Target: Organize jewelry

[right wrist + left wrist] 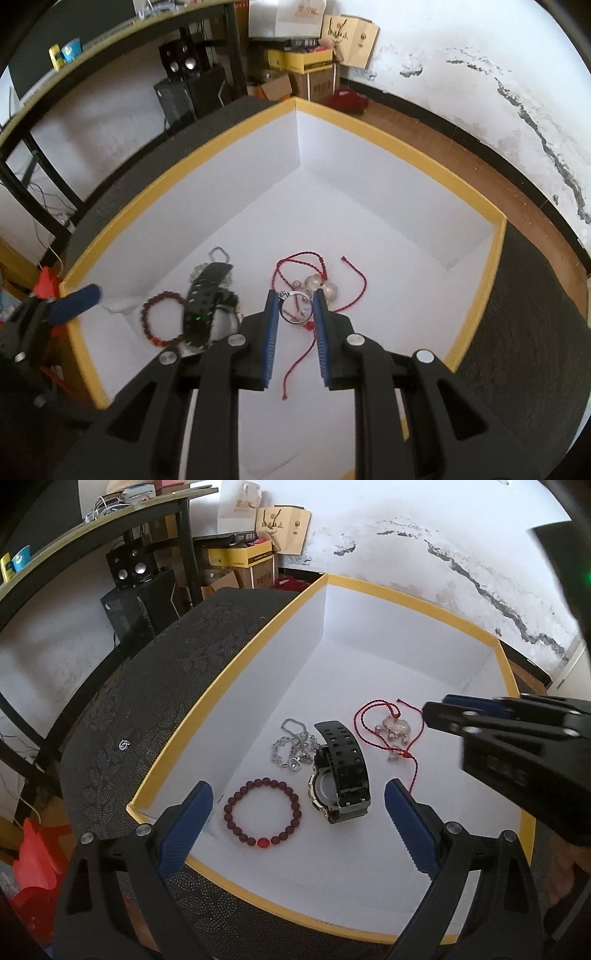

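A silver ring (294, 307) sits pinched between the blue pads of the right gripper (295, 308), held above the floor of the yellow-rimmed white box (236, 656). Below it lies a red-cord necklace (391, 726) with a silver lock pendant. Near it rest a black watch (340, 771), a silver chain (291, 747) and a dark red bead bracelet (261, 816). The left gripper (297, 805) hangs wide open and empty over the bracelet and watch.

silver chain (291, 747) partly hidden behind watch (338, 771)
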